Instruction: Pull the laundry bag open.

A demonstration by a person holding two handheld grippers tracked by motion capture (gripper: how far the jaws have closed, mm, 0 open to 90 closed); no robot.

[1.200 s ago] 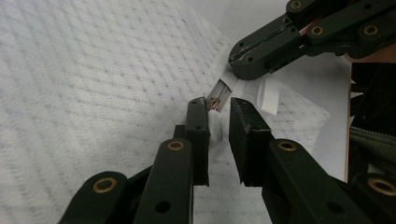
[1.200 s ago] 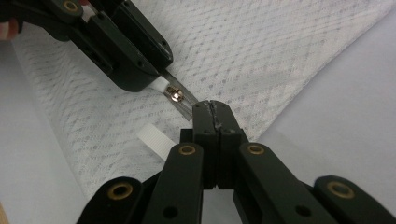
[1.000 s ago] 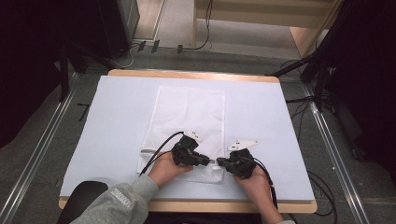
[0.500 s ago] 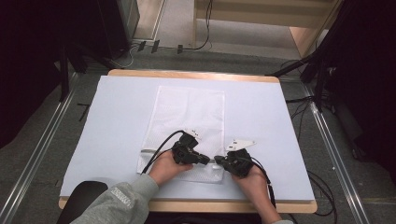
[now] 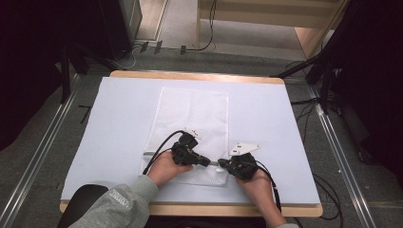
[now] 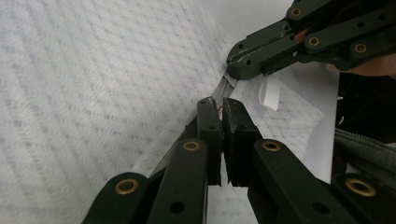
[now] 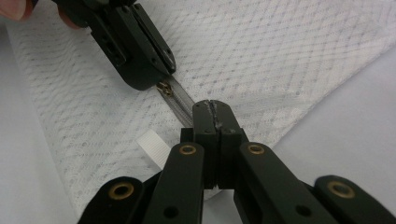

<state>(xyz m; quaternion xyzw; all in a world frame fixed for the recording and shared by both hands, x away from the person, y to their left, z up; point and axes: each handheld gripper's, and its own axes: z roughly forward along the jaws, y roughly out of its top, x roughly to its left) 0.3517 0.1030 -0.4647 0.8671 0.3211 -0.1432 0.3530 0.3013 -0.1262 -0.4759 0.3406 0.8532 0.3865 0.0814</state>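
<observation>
- A white mesh zip bag [image 5: 192, 133] is laid flat on the worktop [image 5: 280, 123], its long axis running away from the person, with the zip [image 7: 180, 98] along the near short edge, across the person's front.
- The left gripper [image 5: 205, 161] and the right gripper [image 5: 222, 164] are pointed at each other along that zip line, tip nearly to tip, just beside one another at the right part of the near edge.
- The right gripper [image 7: 215, 112] is seen clamped fully together on the zip tape near the bag's end, close to a small white fabric tab [image 7: 154, 145].
- The left gripper [image 6: 215, 106] has its jaws brought nearly together; they have just been closing, and the small brass zip pull [image 7: 164, 88] is seen at their tips. Whether the pull is truly pinched cannot be told for certain.
- The rest of the zip is judged to lie leftward from the left gripper, so a pull along the near edge, away from the right gripper, is called for.
- The bag is seen as thin, translucent netting with a diamond weave; the zip tape is grey.
</observation>
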